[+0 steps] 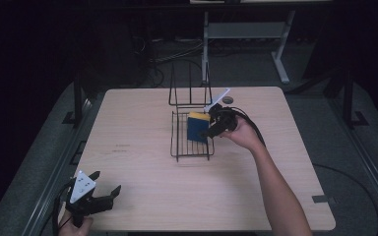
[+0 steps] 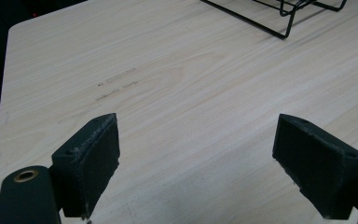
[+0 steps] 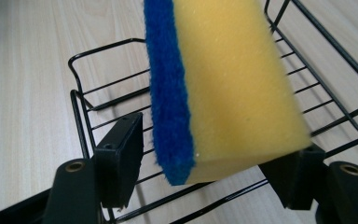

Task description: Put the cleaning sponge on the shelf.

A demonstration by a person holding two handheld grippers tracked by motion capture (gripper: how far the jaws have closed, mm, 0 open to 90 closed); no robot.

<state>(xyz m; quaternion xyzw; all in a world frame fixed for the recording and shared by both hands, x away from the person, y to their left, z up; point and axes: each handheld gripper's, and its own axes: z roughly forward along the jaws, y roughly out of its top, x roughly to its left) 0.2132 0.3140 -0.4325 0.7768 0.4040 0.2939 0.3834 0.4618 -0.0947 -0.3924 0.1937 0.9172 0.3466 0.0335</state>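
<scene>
I have the right gripper point(image 1: 215, 124) out over the wire rack point(image 1: 178, 147) near table centre, with the sponge point(image 3: 223, 88) between its jaws. The left jaw stands a little off the blue face, so I can't tell whether I'm gripping or letting go. It sits on edge above the tray, likely so it drains. My left gripper point(image 1: 104, 192) waits at 7 o'clock on the table point(image 1: 142, 118), jaws wide and empty, clear of the work.
</scene>
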